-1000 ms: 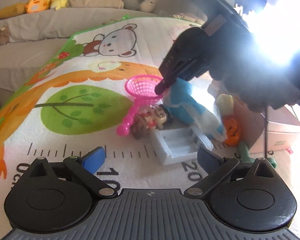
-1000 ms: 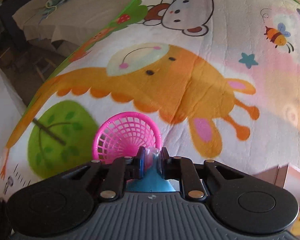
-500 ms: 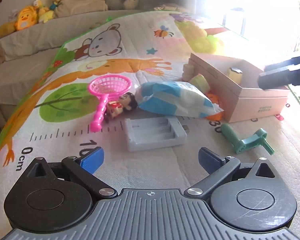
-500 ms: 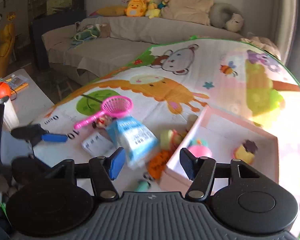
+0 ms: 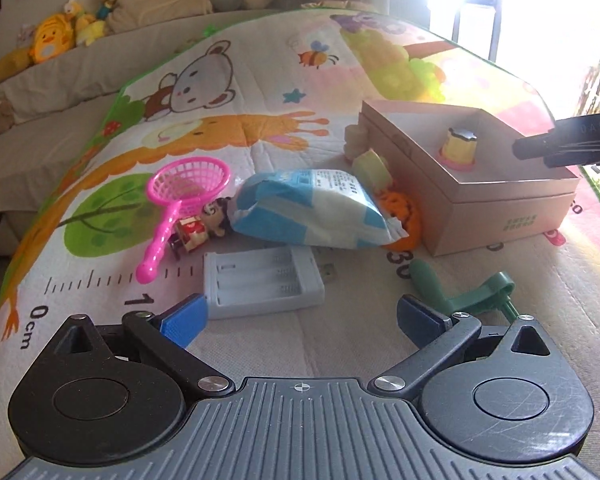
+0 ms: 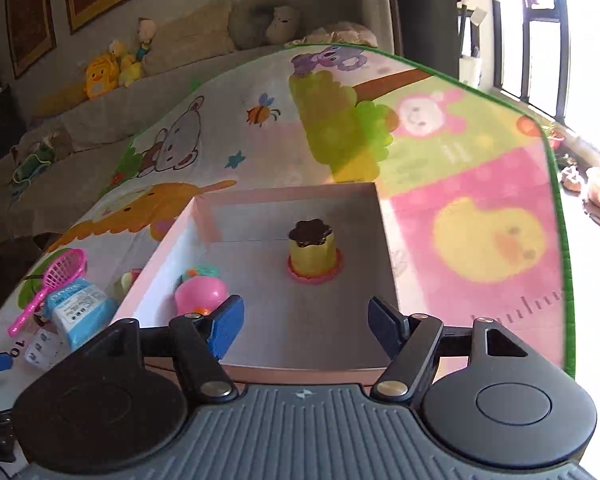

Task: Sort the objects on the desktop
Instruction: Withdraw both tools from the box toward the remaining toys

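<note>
- The right gripper [image 6: 302, 322] hovers over the near wall of the cardboard box [image 6: 260, 196] with its jaws spread wide and nothing between them; the left gripper [image 5: 300, 316] hangs low over the play mat [image 5: 260, 80], equally wide and empty.
- Inside the box stand a yellow pudding toy [image 6: 312, 254] toward the far side and a pink round toy [image 6: 200, 294] against the left wall. Everything else to be sorted lies outside the box, to its left.
- The blue-and-white packet [image 5: 308, 208] leans over an orange toy [image 5: 404, 216] that sits tight against the box's left wall. A grab for the packet may drag or tip that toy, and a soft, slack bag could fold and slide out of a narrow pinch.
- The pink net scoop [image 5: 180, 200] rests partly over a small doll figure [image 5: 204, 226], both farther left of the box than the packet. Lifting one will probably disturb the other, or catch the net's mesh on a finger.
- The grey battery holder [image 5: 260, 280] lies flat on the mat, well left of the box and just ahead of the left gripper. It looks wide and low, so jaws closing on it may skid over its top.
- The green handle-shaped toy [image 5: 460, 296] lies in front of the box; its crooked form could twist in the grip.
- Strong window glare washes out the area to the right of the box, so depth there is hard to judge, and the two grippers working close to the box could bump.
</note>
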A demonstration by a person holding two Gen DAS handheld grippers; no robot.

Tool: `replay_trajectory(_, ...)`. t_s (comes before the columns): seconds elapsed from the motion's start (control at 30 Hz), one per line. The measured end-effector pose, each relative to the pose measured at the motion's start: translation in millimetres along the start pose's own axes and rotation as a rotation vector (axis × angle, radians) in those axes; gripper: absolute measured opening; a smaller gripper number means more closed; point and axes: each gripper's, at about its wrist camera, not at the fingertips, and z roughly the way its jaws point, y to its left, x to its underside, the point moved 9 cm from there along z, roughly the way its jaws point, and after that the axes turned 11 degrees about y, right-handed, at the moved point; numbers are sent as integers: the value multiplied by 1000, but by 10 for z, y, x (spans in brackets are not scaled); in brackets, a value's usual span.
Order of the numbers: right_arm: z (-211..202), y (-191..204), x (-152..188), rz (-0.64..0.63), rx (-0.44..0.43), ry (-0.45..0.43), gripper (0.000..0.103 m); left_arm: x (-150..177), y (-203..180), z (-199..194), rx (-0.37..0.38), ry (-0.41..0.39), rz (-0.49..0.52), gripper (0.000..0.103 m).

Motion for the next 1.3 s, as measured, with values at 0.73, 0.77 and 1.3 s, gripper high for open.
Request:
replay_trajectory(0.73,94,-143,119,181,53,-6,87,-11,117,-107,-25,-102,15,103)
replay_trajectory(0.77,145,-72,93,176,17,-6,87,-3,152,-125,-33,-100,9,103)
replay_trajectory(1.3,44,1342,1108,-310,-27,56,91,111,338,-19,-125,-7,-55,103)
